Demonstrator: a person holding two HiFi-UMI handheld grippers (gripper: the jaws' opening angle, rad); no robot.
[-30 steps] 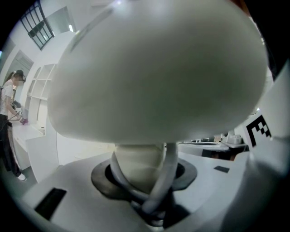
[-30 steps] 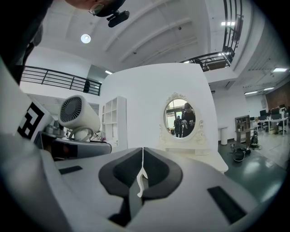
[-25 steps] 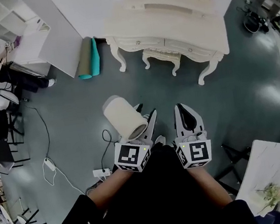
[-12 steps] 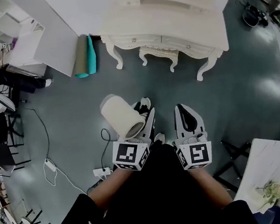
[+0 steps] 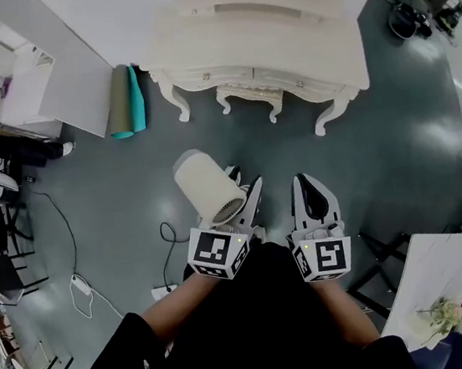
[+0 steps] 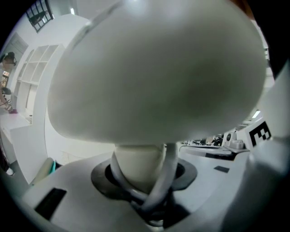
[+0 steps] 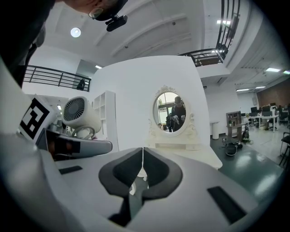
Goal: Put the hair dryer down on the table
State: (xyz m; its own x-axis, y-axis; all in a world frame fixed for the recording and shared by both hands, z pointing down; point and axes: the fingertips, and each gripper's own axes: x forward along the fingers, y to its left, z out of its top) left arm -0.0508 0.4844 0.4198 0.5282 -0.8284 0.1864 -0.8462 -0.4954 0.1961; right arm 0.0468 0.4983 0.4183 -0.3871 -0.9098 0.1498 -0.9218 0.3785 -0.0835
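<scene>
Nothing set down yet: my left gripper [image 5: 246, 193] clamps the cream barrel-shaped hair dryer [image 5: 204, 185] short of the ornate cream dressing table [image 5: 280, 42]; right gripper [image 5: 307, 183] closed, empty.

hair dryer [image 5: 206, 187] left of right gripper [image 5: 304, 181], dressing table [image 5: 279, 38] ahead

You get no readable text, brand or number in any view. Only coded square markers: left cube [image 5: 217, 252], right cube [image 5: 323, 257], lower centre, head view.

The hair dryer [image 5: 207, 188] has drawn nearer the dressing table [image 5: 279, 38]
</scene>
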